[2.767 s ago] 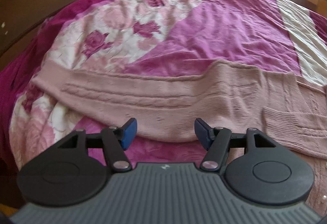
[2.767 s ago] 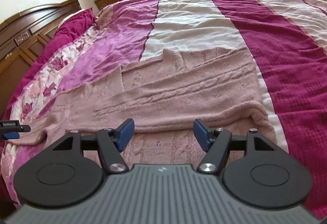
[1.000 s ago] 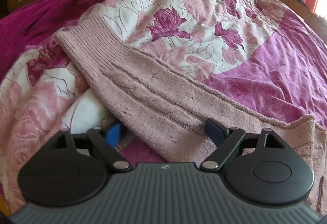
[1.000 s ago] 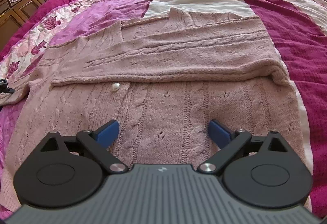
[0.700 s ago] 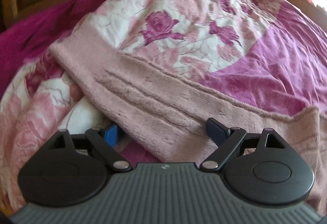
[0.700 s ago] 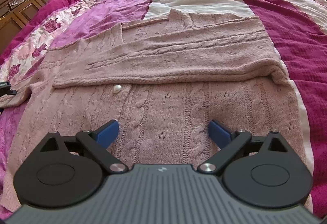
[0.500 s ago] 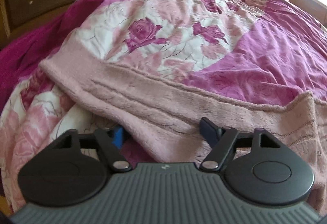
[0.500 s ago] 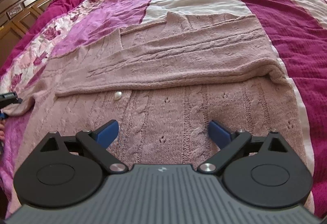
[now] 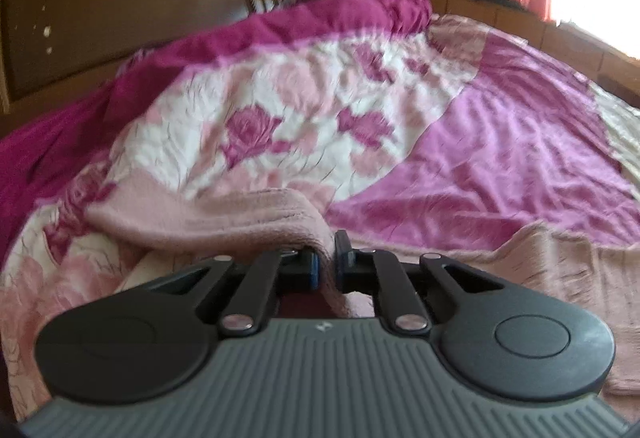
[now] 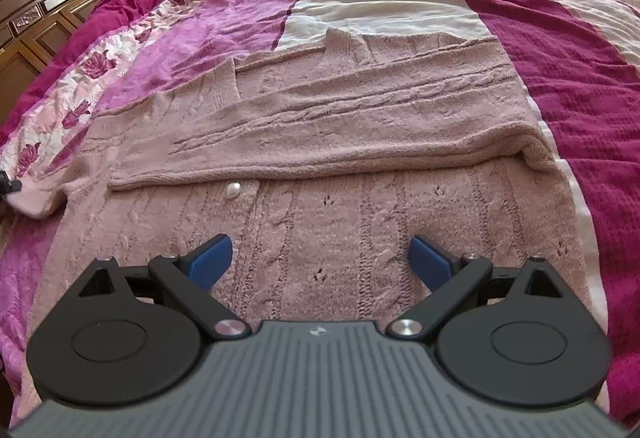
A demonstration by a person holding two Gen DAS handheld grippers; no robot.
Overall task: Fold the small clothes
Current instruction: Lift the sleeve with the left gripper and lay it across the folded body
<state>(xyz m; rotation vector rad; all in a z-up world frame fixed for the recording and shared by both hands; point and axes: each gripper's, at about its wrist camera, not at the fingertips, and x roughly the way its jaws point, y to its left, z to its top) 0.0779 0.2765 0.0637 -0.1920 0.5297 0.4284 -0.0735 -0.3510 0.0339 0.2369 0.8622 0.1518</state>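
Sleeve (image 9: 240,218) of the pink sweater (image 10: 340,198) sits pinched in my left gripper (image 9: 326,264); my right gripper (image 10: 320,258) gapes wide at six o'clock.

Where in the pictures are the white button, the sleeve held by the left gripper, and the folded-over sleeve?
white button (image 10: 233,190): right wrist view, its centre.
sleeve (image 9: 224,222): left wrist view, lifted knit near the cuff.
left gripper (image 9: 326,264): left wrist view, between fingertips.
folded-over sleeve (image 10: 360,126): right wrist view, its middle.

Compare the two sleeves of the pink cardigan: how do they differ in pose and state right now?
The right sleeve lies flat, folded across the cardigan, and nothing grips it: the right gripper is open. The left sleeve stretches off the body onto the floral bedspread, pinched and bunched in the left gripper. Both are pink cable knit.
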